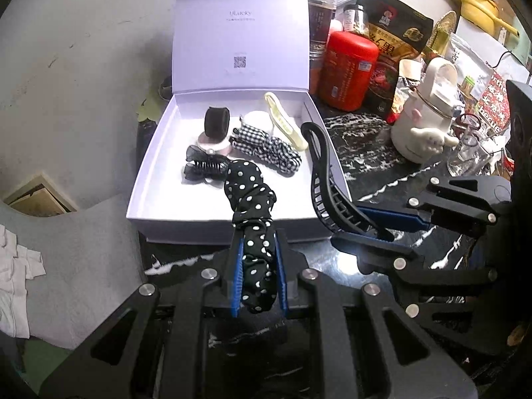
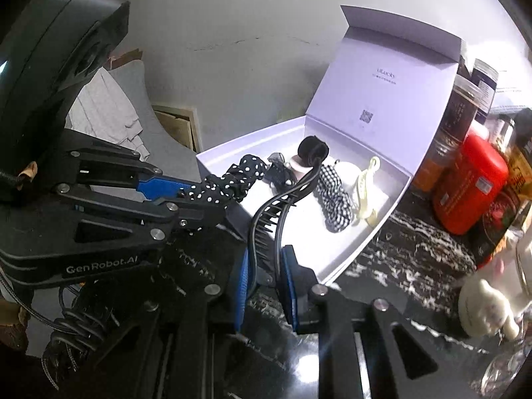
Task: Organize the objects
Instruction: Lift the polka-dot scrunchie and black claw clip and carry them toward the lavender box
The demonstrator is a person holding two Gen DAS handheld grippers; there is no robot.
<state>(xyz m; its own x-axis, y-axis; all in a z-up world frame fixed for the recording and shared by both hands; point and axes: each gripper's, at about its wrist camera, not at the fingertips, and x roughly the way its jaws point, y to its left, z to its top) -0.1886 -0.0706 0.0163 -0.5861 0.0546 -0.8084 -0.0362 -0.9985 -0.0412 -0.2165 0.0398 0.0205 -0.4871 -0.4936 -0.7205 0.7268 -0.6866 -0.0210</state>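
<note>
A white gift box point(image 1: 156, 179) lies open on the dark marble top, its lid point(image 1: 239, 33) standing up behind it. Inside lie a gingham scrunchie point(image 1: 266, 148), a small black claw clip point(image 1: 202, 166), a cream clip point(image 1: 286, 123) and a black band point(image 1: 217, 121). My left gripper point(image 1: 257, 239) is shut on a black polka-dot scrunchie point(image 1: 247, 196), which hangs over the box's near edge. Just to its right, my right gripper point(image 2: 266, 266) is shut on a long black toothed hair clip point(image 2: 282, 199) that reaches over the box point(image 2: 359, 252). The right wrist view also shows the left gripper point(image 2: 186, 193) holding the polka-dot scrunchie point(image 2: 232, 179).
Right of the box stand a red canister point(image 1: 349, 69), a dark snack bag point(image 1: 395, 43), dark jars point(image 1: 322, 10), a white figurine pot point(image 1: 422, 123) and a glass point(image 1: 465, 153). A grey seat with white cloth point(image 1: 20, 266) sits left of the table, against a pale wall.
</note>
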